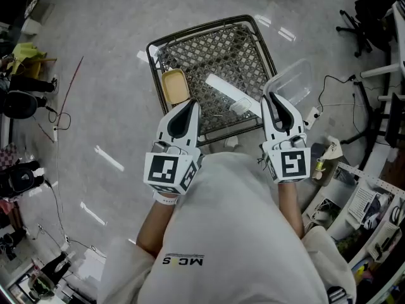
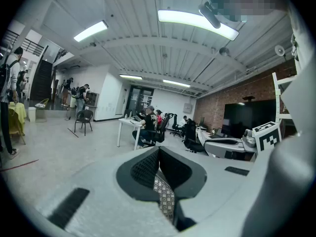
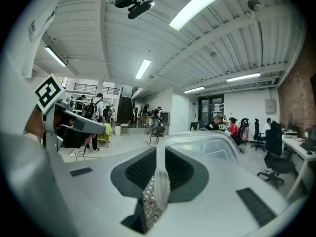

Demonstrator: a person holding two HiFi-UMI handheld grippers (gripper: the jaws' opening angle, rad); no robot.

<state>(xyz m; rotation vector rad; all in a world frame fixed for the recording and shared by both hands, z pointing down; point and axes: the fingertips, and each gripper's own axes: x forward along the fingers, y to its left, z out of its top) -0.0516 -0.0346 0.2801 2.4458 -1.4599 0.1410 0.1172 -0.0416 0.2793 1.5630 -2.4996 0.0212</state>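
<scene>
On the floor in front of me stands a metal mesh basket (image 1: 209,29). Inside it lie a tan tray (image 1: 175,86) and a long white piece (image 1: 226,92). My left gripper (image 1: 192,102) hovers over the basket's near edge, just right of the tray. In the left gripper view it (image 2: 158,150) is shut with nothing between its jaws. My right gripper (image 1: 271,96) is shut on the rim of a clear plastic container (image 1: 294,80), held at the basket's right corner. In the right gripper view the clear container (image 3: 217,142) rises from the right gripper (image 3: 160,153).
A black office chair (image 1: 357,24) stands at the far right. Cables (image 1: 329,81) and a power strip (image 1: 311,116) lie right of the basket. Cluttered shelves (image 1: 367,201) crowd the lower right. People sit at desks (image 2: 148,122) in the room beyond.
</scene>
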